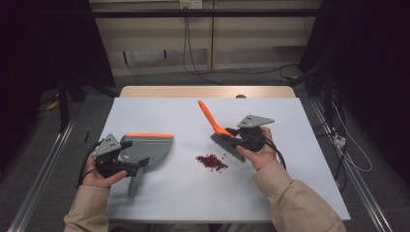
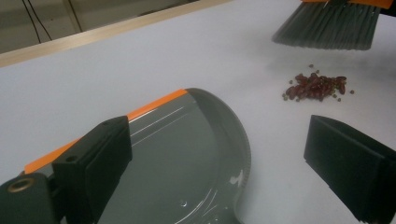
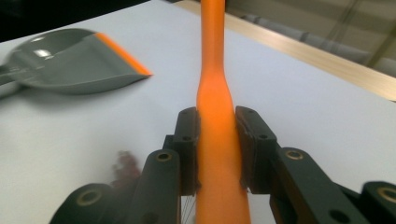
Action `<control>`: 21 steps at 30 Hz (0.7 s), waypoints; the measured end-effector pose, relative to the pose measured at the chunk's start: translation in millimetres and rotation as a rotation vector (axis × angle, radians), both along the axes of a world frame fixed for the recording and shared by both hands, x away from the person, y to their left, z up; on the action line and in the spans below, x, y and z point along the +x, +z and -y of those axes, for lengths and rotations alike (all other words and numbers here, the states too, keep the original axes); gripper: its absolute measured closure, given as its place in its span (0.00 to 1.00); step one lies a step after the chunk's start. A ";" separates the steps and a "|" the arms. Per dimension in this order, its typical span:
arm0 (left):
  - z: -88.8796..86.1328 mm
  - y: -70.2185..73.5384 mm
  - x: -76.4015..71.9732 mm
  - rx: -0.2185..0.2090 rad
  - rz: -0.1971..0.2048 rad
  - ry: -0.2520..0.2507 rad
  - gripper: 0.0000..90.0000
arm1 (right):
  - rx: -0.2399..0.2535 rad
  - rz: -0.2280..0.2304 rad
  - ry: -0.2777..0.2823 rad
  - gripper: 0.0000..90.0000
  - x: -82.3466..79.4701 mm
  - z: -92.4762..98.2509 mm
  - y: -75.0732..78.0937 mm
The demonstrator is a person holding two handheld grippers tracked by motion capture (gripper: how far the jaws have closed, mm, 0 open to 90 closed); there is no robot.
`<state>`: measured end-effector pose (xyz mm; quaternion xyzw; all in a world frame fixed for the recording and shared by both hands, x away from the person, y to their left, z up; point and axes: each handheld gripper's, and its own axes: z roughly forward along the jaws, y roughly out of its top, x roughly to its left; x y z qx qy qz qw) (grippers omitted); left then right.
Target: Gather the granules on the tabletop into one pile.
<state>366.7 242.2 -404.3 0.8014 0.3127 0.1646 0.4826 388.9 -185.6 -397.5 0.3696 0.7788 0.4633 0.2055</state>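
Observation:
A grey dustpan (image 1: 147, 149) with an orange front lip lies at the left of the white tabletop (image 1: 183, 193), its handle pointing toward the near edge. My left gripper (image 1: 131, 166) is at the pan's rear, open, its jaws set wide with the pan (image 2: 187, 154) between them and the right one clear of it. My right gripper (image 1: 233, 131) is shut on the orange handle (image 3: 215, 93) of a hand brush (image 1: 226, 142). The grey bristles (image 2: 327, 28) hang tilted just right of and behind a small pile of red beans (image 1: 211, 162), which also shows in the left gripper view (image 2: 315, 87).
The table's wooden far edge (image 1: 208, 91) runs behind the white surface. Cables (image 1: 193, 58) trail on the floor beyond it, and more lie at the right (image 1: 348, 145). Dark stands flank the table on both sides.

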 end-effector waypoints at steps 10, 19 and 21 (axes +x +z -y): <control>-1.4 2.3 -2.2 -0.016 0.009 -0.001 0.08 | -0.165 0.040 -0.009 0.80 -5.9 -26.2 -23.4; -1.4 3.5 -2.8 -0.010 0.013 -0.004 0.08 | -0.086 0.039 0.061 0.79 -13.2 -37.4 -20.5; -1.1 3.0 -2.7 -0.011 0.012 -0.001 0.08 | -0.065 0.048 0.082 0.79 -14.8 -35.4 -17.3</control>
